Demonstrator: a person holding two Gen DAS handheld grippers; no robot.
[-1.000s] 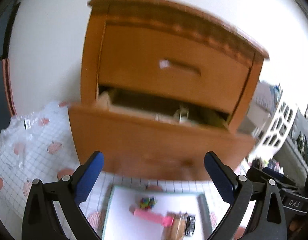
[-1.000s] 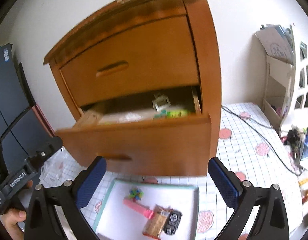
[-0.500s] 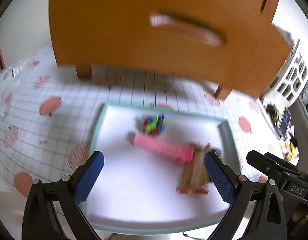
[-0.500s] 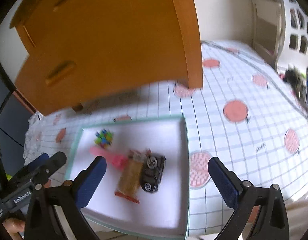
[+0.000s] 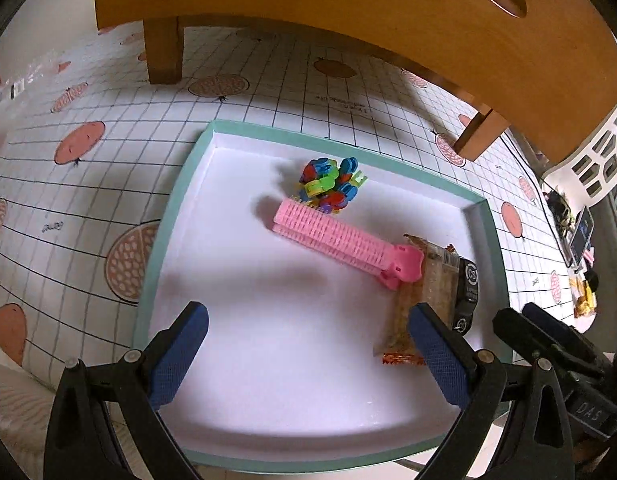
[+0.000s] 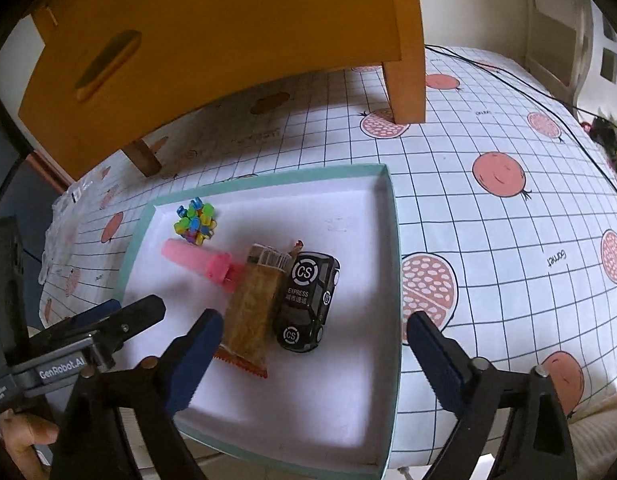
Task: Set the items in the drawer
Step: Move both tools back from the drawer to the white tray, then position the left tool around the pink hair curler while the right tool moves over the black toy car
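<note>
A white tray with a teal rim (image 5: pixel 176 196) (image 6: pixel 392 216) lies on the table in front of the wooden drawer unit (image 5: pixel 348 12) (image 6: pixel 236 40). In it lie a multicoloured plastic cluster (image 5: pixel 330 184) (image 6: pixel 196 220), a pink comb-like piece (image 5: pixel 340 240) (image 6: pixel 200 260), a wrapped snack bar (image 5: pixel 424 292) (image 6: pixel 254 304) and a black toy car (image 6: pixel 308 300) (image 5: pixel 468 292). My left gripper (image 5: pixel 304 356) hovers open over the tray's near part. My right gripper (image 6: pixel 312 360) is open above the snack bar and car. Neither holds anything.
The tablecloth (image 6: pixel 508 208) is a white grid with pink fruit prints. A black cable (image 6: pixel 548 108) runs across it at the right. A white lattice rack (image 5: pixel 600 156) and small clutter (image 5: pixel 580 240) stand at the far right. A hand (image 6: pixel 20 440) holds the left gripper.
Both cameras have tipped down from the open drawer to the tray and come closer to it. The items in the tray have not moved.
</note>
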